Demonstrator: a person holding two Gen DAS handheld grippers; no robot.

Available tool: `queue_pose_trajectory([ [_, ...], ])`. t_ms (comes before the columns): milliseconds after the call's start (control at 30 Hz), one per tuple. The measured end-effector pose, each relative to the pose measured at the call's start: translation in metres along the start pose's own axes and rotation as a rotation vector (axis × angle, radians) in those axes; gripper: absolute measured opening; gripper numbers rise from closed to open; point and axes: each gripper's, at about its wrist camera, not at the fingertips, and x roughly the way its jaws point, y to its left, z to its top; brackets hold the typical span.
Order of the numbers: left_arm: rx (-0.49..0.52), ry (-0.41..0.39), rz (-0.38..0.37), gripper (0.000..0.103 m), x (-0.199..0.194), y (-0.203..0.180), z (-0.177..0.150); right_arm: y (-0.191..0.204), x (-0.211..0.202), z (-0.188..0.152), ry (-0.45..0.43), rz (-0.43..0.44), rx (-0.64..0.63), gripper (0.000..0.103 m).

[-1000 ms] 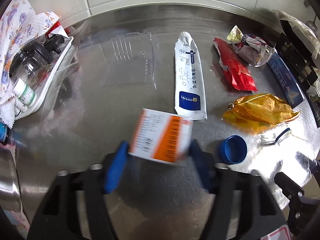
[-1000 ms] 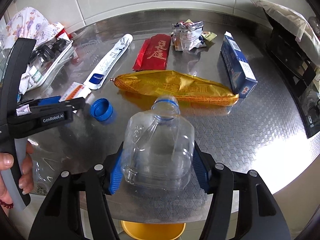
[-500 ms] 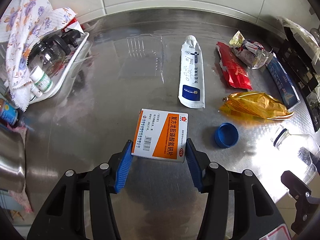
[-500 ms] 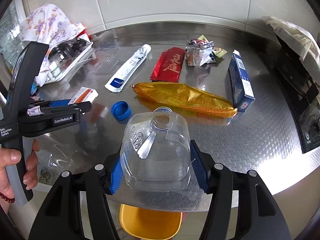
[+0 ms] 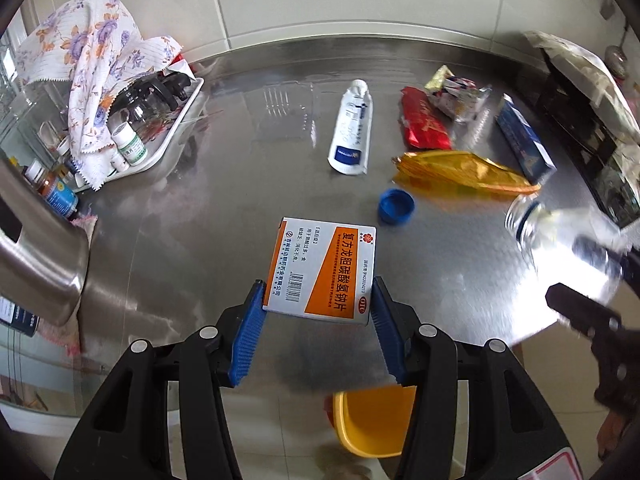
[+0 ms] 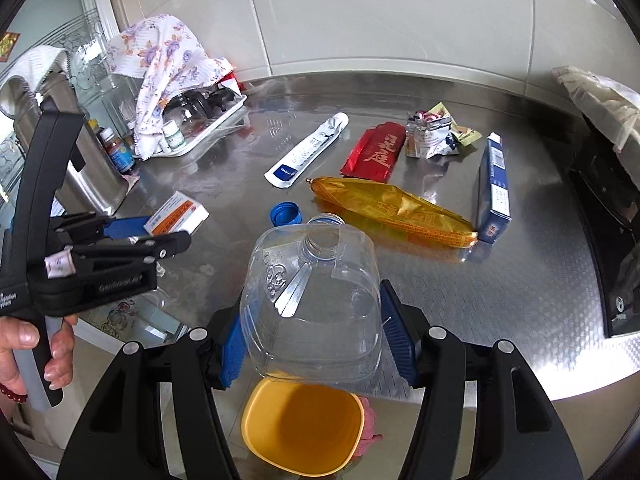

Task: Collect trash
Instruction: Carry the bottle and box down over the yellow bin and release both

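My left gripper (image 5: 318,312) is shut on a white and orange medicine box (image 5: 322,270), held above the table's front edge; it also shows in the right wrist view (image 6: 176,214). My right gripper (image 6: 312,332) is shut on a clear plastic bottle (image 6: 316,300), blurred in the left wrist view (image 5: 560,248). A yellow bin (image 6: 304,428) stands on the floor below both. On the steel table (image 6: 500,280) lie a blue cap (image 6: 285,213), a white tube (image 6: 308,150), a gold wrapper (image 6: 392,208), a red packet (image 6: 376,152), a crumpled wrapper (image 6: 432,136) and a blue box (image 6: 496,188).
A white tray (image 6: 208,128) with bottles under a floral cloth (image 6: 160,64) stands at the back left. A steel kettle (image 5: 36,248) is at the left edge. A black appliance (image 6: 608,216) runs along the right side.
Both grippers have pulled back and up from the table with their loads. The yellow bin has come into view below them.
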Motion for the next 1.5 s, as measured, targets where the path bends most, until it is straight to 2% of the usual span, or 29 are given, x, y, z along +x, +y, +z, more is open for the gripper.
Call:
queue_pose_trajectory([
  [267, 0.065, -0.004, -0.052, 0.052, -0.030, -0.010, -0.053, 0.016, -0.044, -0.047, -0.031, -0.050, 0.039, 0.061],
  [433, 0.104, 0.002, -0.092, 0.052, -0.053, -0.004, -0.108, 0.042, -0.071, -0.093, -0.017, -0.076, 0.072, 0.061],
  [600, 0.144, 0.043, -0.127, 0.052, -0.062, 0.002, -0.162, 0.066, -0.089, -0.145, 0.045, -0.049, 0.086, 0.061],
  [800, 0.218, 0.128, -0.195, 0.052, -0.045, -0.011, -0.210, 0.068, -0.078, -0.190, 0.171, 0.002, 0.060, 0.062],
  [933, 0.287, 0.179, -0.268, 0.052, -0.016, -0.028, -0.232, 0.058, -0.045, -0.210, 0.264, 0.046, 0.002, 0.062],
  [1100, 0.331, 0.267, -0.336, 0.052, 0.045, -0.050, -0.243, 0.033, 0.021, -0.227, 0.384, 0.079, -0.039, 0.062],
  [1200, 0.339, 0.327, -0.358, 0.052, 0.085, -0.063, -0.245, 0.012, 0.071, -0.237, 0.465, 0.112, -0.007, 0.062],
  [1333, 0.368, 0.410, -0.344, 0.052, 0.132, -0.072, -0.250, -0.008, 0.130, -0.250, 0.537, 0.113, 0.001, 0.062],
  [1500, 0.389, 0.484, -0.314, 0.052, 0.175, -0.088, -0.266, -0.018, 0.174, -0.264, 0.582, 0.119, -0.005, 0.062],
])
